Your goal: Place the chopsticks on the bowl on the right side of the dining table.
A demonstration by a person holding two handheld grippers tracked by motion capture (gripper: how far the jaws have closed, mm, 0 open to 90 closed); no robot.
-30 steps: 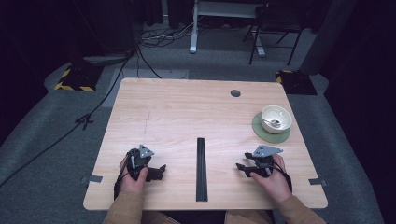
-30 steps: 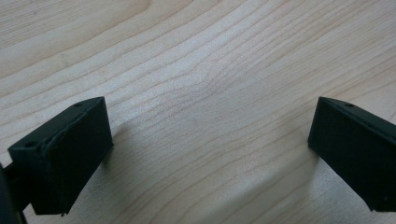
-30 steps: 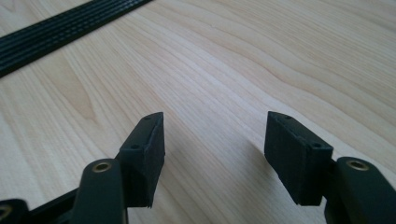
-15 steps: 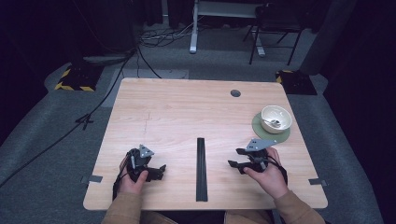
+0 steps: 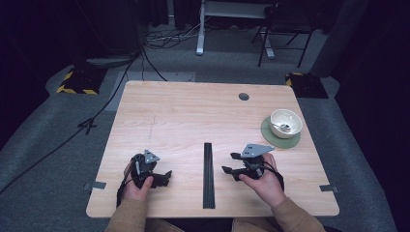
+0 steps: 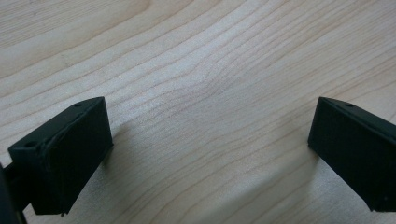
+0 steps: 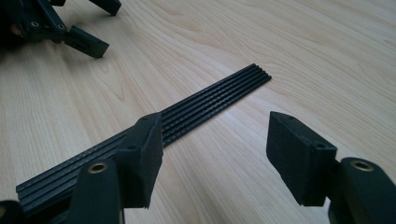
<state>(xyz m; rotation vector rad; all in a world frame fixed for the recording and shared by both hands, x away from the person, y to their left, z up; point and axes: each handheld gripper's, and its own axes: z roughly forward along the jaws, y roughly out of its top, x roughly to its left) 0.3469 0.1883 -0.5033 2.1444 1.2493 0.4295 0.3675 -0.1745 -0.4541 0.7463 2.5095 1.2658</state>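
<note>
Black ribbed strip (image 5: 208, 175), one, flat on the bench (image 5: 193, 111), running from near the front edge toward the middle, between the two hands. Nearest to the right tongs (image 5: 229, 163), just beside it on its right in the high view, not touching. Seen again in the right gripper view (image 7: 205, 100), passing under the left-hand jaw, several raised ridges along its length.

Largest to smallest:

Bench: one, pale wood grain, one round dark hole (image 5: 243, 96) near the far edge, two grey tape tabs at the front corners (image 5: 97, 185).

Hands: two, entering from the bottom edge, tan sleeves on both.

Tongs: two. Left tongs (image 5: 167, 176) low on the bench, jaws wide apart, bare wood between them (image 6: 210, 140), nothing held. Right tongs likewise wide, jaws having just opened a little further, nothing between the pads (image 7: 144, 154). Left tongs also visible in the top left corner of the right gripper view (image 7: 95, 25).

Green round mat (image 5: 280, 135): one, near the right edge, well apart from the strip.

White bowl (image 5: 285, 123): one, standing on the mat, one spoon (image 5: 283, 127) inside.
</note>
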